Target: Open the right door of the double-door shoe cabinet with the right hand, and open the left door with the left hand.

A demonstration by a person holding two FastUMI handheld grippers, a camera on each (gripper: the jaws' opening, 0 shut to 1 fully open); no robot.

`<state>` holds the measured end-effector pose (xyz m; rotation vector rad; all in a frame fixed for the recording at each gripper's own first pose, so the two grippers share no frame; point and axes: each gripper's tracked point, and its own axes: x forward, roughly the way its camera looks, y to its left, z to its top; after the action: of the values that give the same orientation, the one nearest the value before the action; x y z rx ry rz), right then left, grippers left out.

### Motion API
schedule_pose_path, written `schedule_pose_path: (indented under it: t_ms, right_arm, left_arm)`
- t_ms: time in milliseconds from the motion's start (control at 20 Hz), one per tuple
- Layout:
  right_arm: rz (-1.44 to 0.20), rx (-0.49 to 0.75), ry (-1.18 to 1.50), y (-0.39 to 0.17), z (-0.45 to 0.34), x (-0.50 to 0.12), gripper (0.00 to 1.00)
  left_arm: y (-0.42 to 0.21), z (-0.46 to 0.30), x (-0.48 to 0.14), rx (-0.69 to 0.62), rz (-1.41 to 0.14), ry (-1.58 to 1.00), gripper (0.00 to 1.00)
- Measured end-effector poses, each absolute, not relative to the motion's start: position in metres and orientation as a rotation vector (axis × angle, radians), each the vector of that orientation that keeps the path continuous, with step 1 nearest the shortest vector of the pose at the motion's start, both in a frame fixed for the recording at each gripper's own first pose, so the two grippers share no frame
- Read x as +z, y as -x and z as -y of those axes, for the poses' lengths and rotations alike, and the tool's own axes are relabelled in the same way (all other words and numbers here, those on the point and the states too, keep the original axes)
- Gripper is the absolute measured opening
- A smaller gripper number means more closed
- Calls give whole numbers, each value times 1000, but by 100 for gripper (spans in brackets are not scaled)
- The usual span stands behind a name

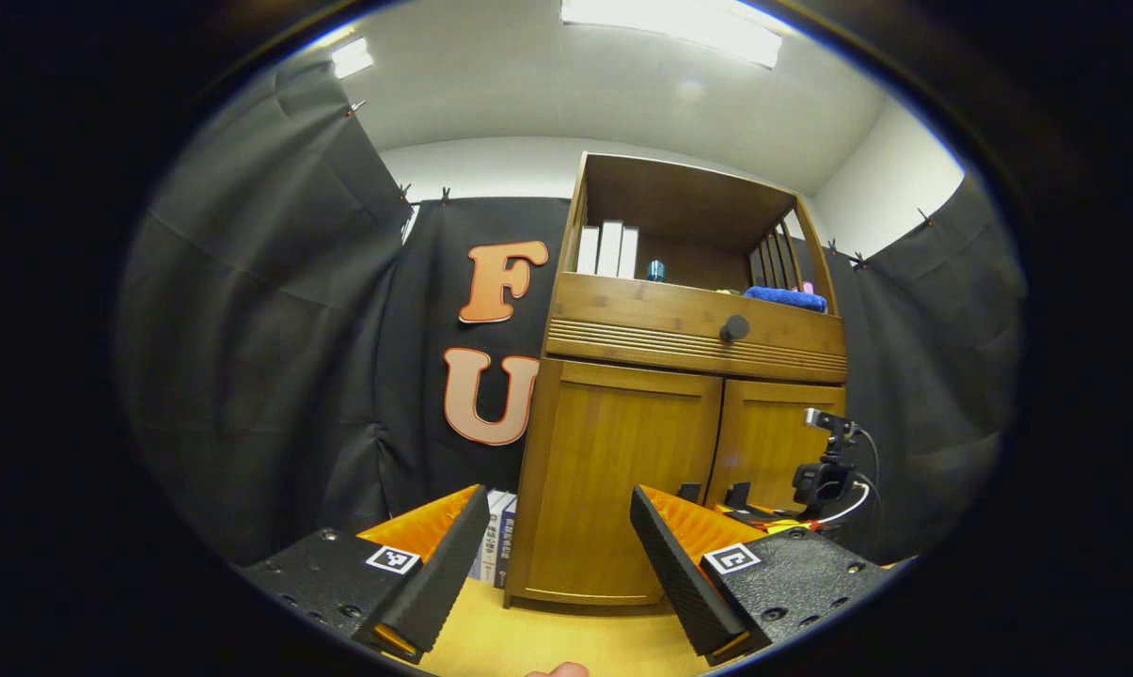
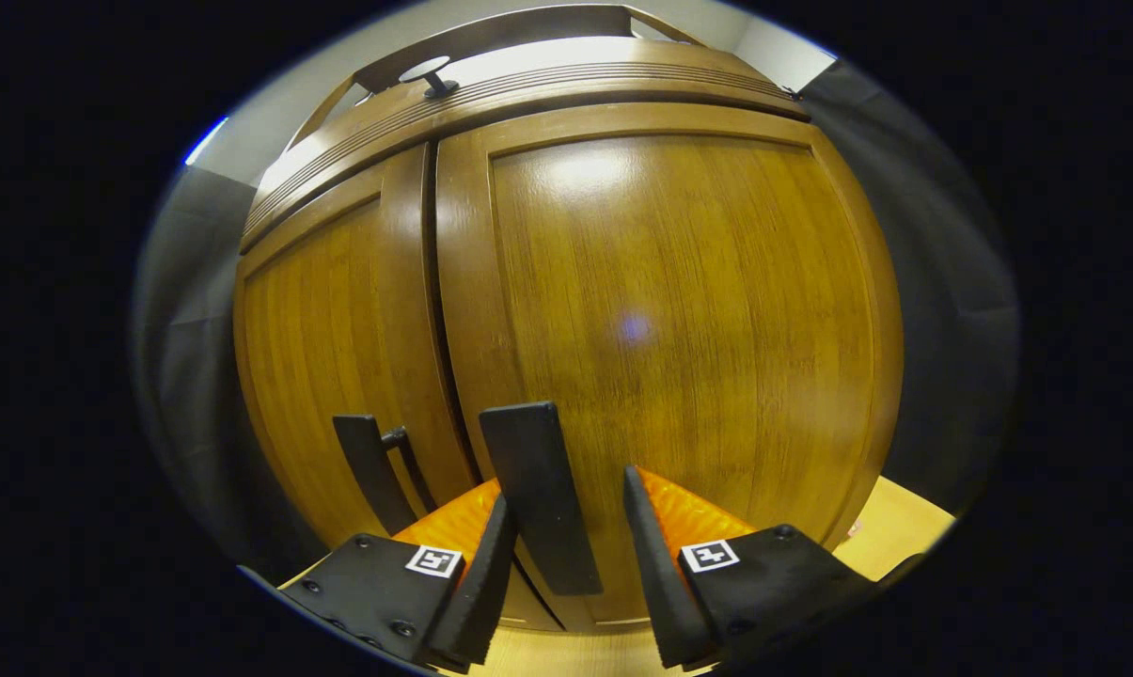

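Two hand-held grippers approach a closed double-door wooden shoe cabinet.

The left hand-held gripper [image 1: 555, 555] waits well back, jaws apart and empty, facing the left door [image 1: 618, 475]. The right hand-held gripper [image 2: 566, 555] is up close, jaws apart straddling the right door's handle [image 2: 538, 489] on the right door [image 2: 679, 320], seemingly lined up to clamp and pull.
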<state>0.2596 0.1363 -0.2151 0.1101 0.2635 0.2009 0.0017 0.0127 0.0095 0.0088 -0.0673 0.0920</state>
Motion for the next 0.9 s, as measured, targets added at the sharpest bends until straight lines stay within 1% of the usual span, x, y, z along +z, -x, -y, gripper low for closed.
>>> schedule_pose_path:
  t_ms: [50,100,150,200,250,300,350,400,450,550,600,700,750,800,850,900]
  right_arm:
    - [-275,207,-95,-257,-139,-217,54]
    - [-259,206,-56,-257,-136,-215,48]
    - [-273,217,-1,-258,-130,-220,42]
    - [-267,227,31,-262,-128,-220,37]
    - [-281,233,31,-260,-124,-221,41]
    - [-288,238,10,-262,-128,-221,31]
    - [-292,237,-19,-262,-130,-224,28]
    - [-300,233,-21,-258,-129,-221,25]
    - [-299,227,-12,-257,-129,-221,25]
    - [-305,226,-11,-253,-129,-219,25]
    - [-310,234,-25,-250,-129,-217,25]
    - [-311,249,-47,-243,-129,-215,25]
    - [-310,256,-47,-239,-127,-213,25]
    - [-305,263,-41,-234,-125,-212,25]
    - [-304,272,-37,-232,-125,-210,25]
    - [-304,281,-41,-227,-123,-208,30]
  left_arm:
    - [-1,-13,9,85,62,-5,92]
    - [-2,-11,8,79,58,-7,98]
    - [-1,-12,8,79,55,-11,98]
    - [-1,-12,8,79,54,-13,92]
    - [-2,-11,8,77,51,-13,92]
    - [-1,-10,7,72,47,-10,95]
    - [-1,-9,8,66,44,-5,95]
    - [0,-9,10,62,45,-2,92]
    - [0,-8,12,62,50,-4,92]
    - [5,-7,15,68,59,-22,98]
    - [6,-7,16,73,62,-31,92]
    - [8,-7,18,77,67,-39,98]
    - [12,-7,18,75,67,-40,98]
    - [17,-6,16,75,64,-42,95]
    - [27,-6,13,78,61,-46,95]
    - [32,-6,11,81,59,-49,95]
